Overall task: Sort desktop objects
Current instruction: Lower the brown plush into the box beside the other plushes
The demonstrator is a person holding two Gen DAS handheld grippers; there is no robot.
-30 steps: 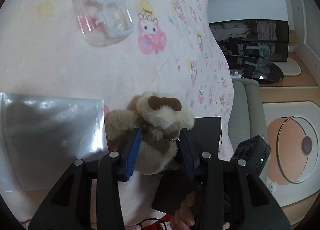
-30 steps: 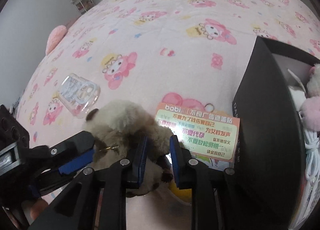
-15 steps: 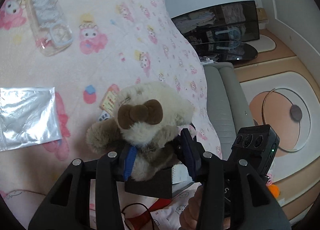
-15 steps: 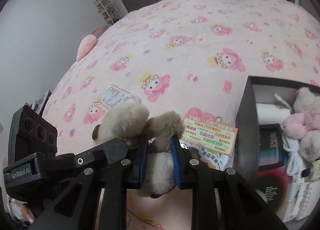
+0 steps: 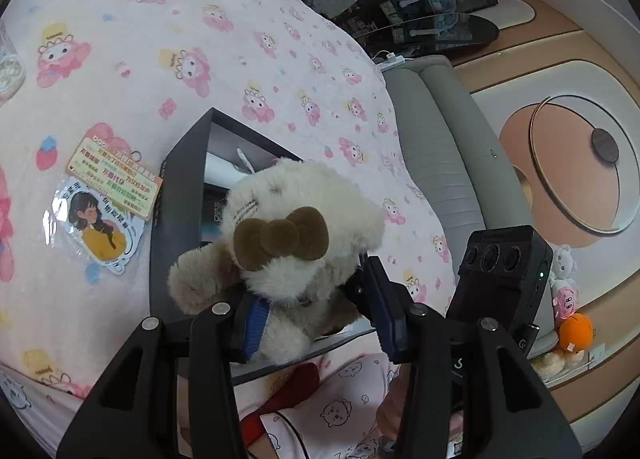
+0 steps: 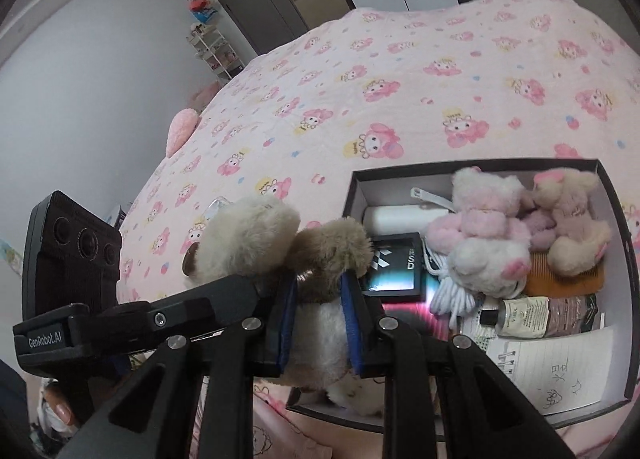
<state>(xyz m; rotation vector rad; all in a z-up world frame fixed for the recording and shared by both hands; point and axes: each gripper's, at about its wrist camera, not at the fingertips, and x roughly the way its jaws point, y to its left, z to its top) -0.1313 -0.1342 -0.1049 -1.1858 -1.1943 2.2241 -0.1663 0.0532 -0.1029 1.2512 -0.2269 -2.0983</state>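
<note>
A cream and brown plush dog with a brown bow is held in the air over the near left corner of a black storage box. My left gripper is shut on its body. My right gripper is shut on the same plush dog from the other side. The box holds two pink plush toys, a white cable, a black SSD package, a comb, a tube and a notebook.
A printed tag card with a girl sticker lies on the pink patterned bedspread left of the box. A clear plastic case is at the far left. The grey bed edge drops to the floor on the right.
Both grippers have lifted the plush dog off the bedspread and carried it right, over the black box. The silver bag and clear case have slid out of the left view.
</note>
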